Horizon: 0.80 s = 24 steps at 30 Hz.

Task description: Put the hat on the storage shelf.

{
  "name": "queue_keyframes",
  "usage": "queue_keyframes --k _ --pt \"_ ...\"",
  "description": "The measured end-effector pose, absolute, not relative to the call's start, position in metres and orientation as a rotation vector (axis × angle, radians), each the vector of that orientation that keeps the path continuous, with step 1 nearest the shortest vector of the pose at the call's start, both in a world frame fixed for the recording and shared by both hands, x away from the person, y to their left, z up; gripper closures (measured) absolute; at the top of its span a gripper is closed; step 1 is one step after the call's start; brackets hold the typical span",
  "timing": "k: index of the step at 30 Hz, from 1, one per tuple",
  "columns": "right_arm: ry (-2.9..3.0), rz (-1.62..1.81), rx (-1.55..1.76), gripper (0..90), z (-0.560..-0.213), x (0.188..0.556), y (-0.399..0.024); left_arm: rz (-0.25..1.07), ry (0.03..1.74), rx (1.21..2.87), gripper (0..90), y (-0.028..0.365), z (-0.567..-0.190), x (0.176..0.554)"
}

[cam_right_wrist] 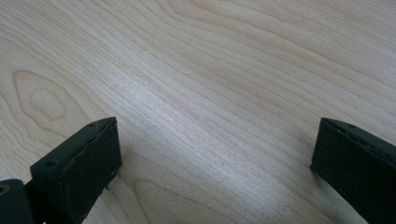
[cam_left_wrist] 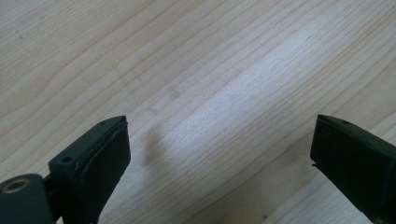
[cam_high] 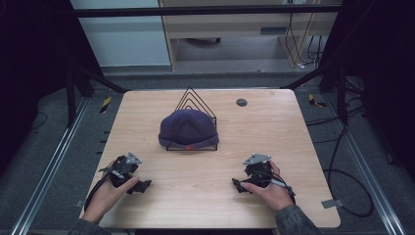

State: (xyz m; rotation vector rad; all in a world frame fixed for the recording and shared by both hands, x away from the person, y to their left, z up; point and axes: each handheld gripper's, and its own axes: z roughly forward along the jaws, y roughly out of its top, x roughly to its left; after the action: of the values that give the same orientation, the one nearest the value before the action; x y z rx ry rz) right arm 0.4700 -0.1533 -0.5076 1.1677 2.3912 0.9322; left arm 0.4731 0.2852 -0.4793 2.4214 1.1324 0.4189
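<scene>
Resting low at the bottom of the high view, the left gripper (cam_high: 142,185) and right gripper (cam_high: 238,185) both sit with jaws spread wide and nothing between them, each on the bare counter (cam_high: 274,127). In both gripper views the black jaws frame bare wood.

The cap (cam_high: 188,128) sits at centre frame, draped over the front of a wire rack (cam_high: 195,100), well apart from both grippers.

Likely trouble: a one-sided tug on the soft cap could drag or tip the light rack, since the fabric hangs over its wires. A pinch that catches wire along with fabric could lift both. A shallow bite on the knit may slip off.

Count: one cap, one rack, two grippers, one small dark disc (cam_high: 241,102) in the counter at upper right of the cap.
</scene>
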Motion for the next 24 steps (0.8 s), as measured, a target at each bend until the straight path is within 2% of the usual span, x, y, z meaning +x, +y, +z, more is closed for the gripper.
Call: queue_keyframes --k 16,24 --pt "2.392 0.935 1.166 1.1 -0.508 0.470 -0.152 0.340 1.185 2.392 0.6 0.298 -0.490 0.480" --pt "2.392 0.935 1.166 0.9 -0.508 0.470 -0.152 0.337 1.145 2.387 0.0 0.300 -0.491 0.476"
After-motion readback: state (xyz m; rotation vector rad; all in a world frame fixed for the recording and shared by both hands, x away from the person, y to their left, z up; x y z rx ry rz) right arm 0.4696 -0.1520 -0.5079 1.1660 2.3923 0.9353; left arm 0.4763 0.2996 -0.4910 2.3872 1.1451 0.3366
